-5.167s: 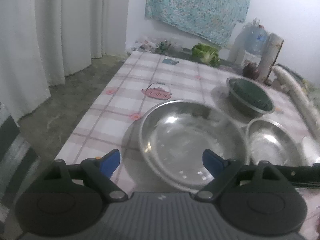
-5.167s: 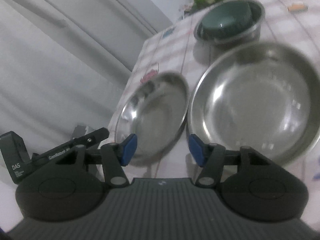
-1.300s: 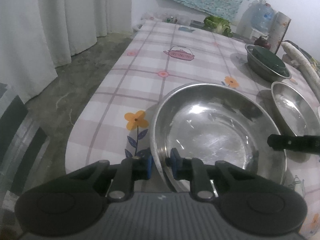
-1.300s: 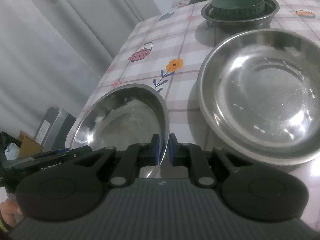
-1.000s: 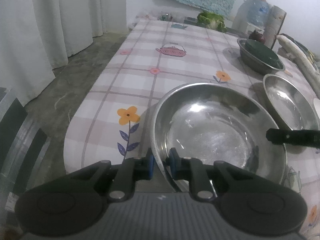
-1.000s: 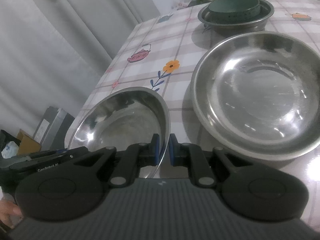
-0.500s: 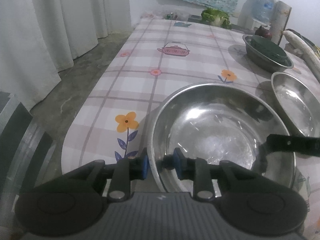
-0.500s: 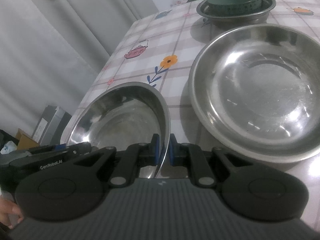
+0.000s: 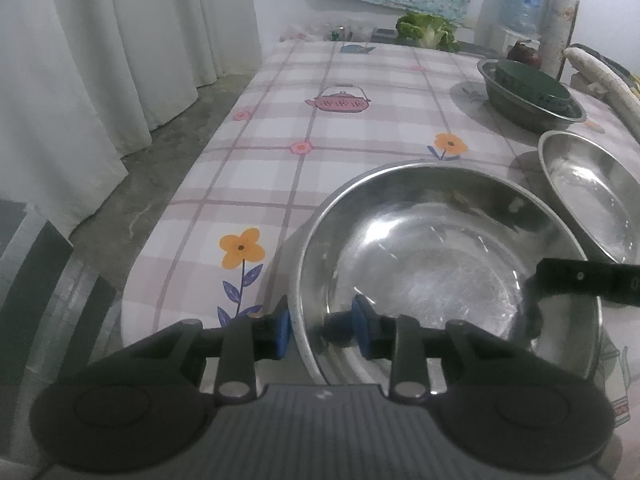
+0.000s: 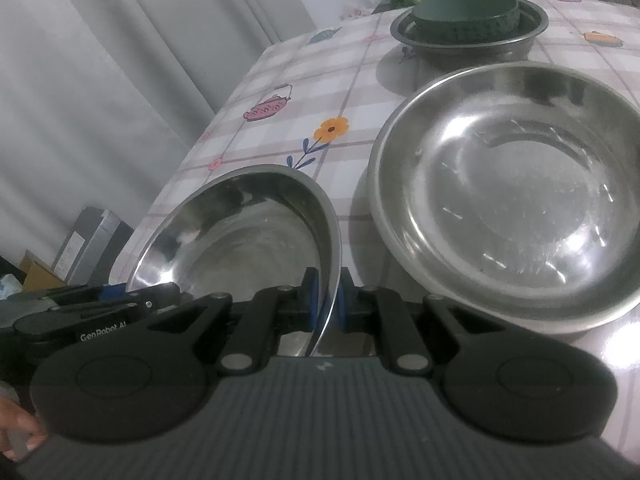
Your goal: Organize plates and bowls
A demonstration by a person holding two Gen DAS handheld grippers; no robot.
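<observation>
On the left claw (image 10: 100, 304) — white lettering reads "GenRobot.AI".

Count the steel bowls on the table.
3: near bowl between the opening left gripper's jaws, middle bowl beside it, far bowl holding a green dish. None seems hidden.

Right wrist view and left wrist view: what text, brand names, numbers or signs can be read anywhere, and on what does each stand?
"GenRobot.AI": white lettering on the black body of the left gripper, seen in the right wrist view; the last characters are soft.
The water bottle at the far end of the table has a label too blurred to read.
The tablecloth carries only pictures: teapots and flowers, no words.
Nothing else is legible.
</observation>
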